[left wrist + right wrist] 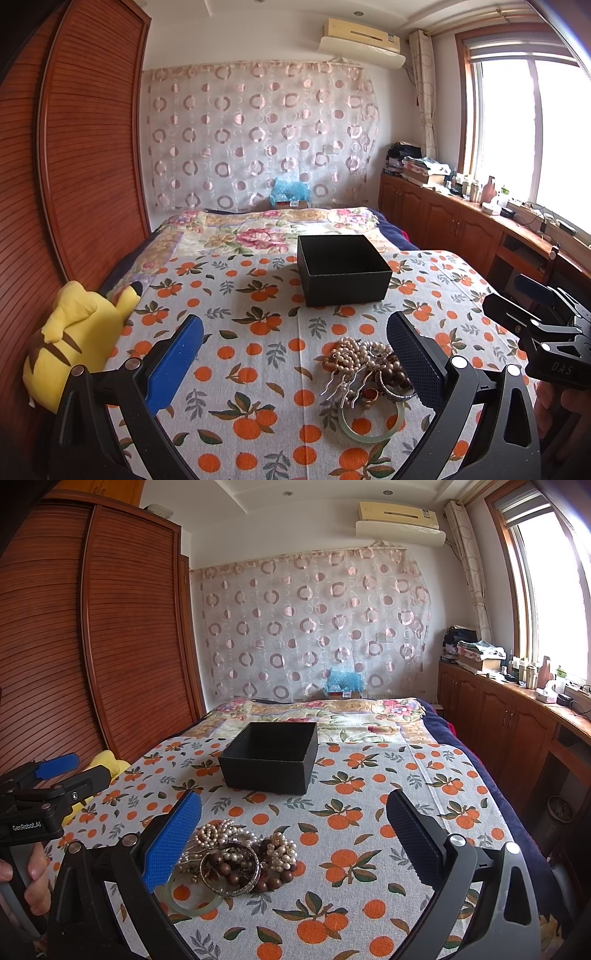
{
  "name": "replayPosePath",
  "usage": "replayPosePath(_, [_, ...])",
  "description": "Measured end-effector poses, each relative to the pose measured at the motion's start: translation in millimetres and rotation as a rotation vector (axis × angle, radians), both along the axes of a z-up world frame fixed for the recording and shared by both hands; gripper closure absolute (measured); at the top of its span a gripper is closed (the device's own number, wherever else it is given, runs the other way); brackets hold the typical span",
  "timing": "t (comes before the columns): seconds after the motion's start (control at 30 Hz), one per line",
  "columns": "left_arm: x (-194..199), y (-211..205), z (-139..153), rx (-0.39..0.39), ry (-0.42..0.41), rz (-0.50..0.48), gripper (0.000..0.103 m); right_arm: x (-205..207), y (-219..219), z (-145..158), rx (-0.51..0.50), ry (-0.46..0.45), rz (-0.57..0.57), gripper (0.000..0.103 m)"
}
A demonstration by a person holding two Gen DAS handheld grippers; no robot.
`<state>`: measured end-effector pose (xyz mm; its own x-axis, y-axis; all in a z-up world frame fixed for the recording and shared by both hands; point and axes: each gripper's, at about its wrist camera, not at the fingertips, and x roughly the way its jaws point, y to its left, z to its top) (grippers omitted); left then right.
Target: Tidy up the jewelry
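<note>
"GenRobot.AI" on left claw (55, 771); "DAS" on right claw (532, 295).

**Bedroom around the bed**

An orange-print cloth (258, 347) covers the near end of the bed, with a floral quilt (258, 229) beyond it. A yellow plush toy (74, 332) lies at the cloth's left edge, beside the slatted wooden wardrobe (85, 166). A circle-patterned curtain (314, 627) hangs on the far wall — an air conditioner (400, 518) above it. Wooden cabinets (498, 716) run under the window (524, 129), their top cluttered with bottles.
</note>
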<state>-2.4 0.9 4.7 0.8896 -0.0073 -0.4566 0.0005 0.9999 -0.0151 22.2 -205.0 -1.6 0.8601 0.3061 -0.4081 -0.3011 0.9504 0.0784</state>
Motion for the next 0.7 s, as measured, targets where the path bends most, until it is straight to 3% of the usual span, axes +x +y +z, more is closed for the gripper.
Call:
replayPosePath(0.47, [-0.6, -2.9, 7.3, -0.001, 0.003, 0.001, 0.007, -3.7, -1.0, 1.1, 0.000, 0.003, 0.001, 0.003])
replayPosePath(0.7, [-0.3, -9.4, -5.6, -0.008, 0.028, 0.002, 0.007, 0.6, 5.8, -3.8, 0.002, 0.021, 0.015, 0.003])
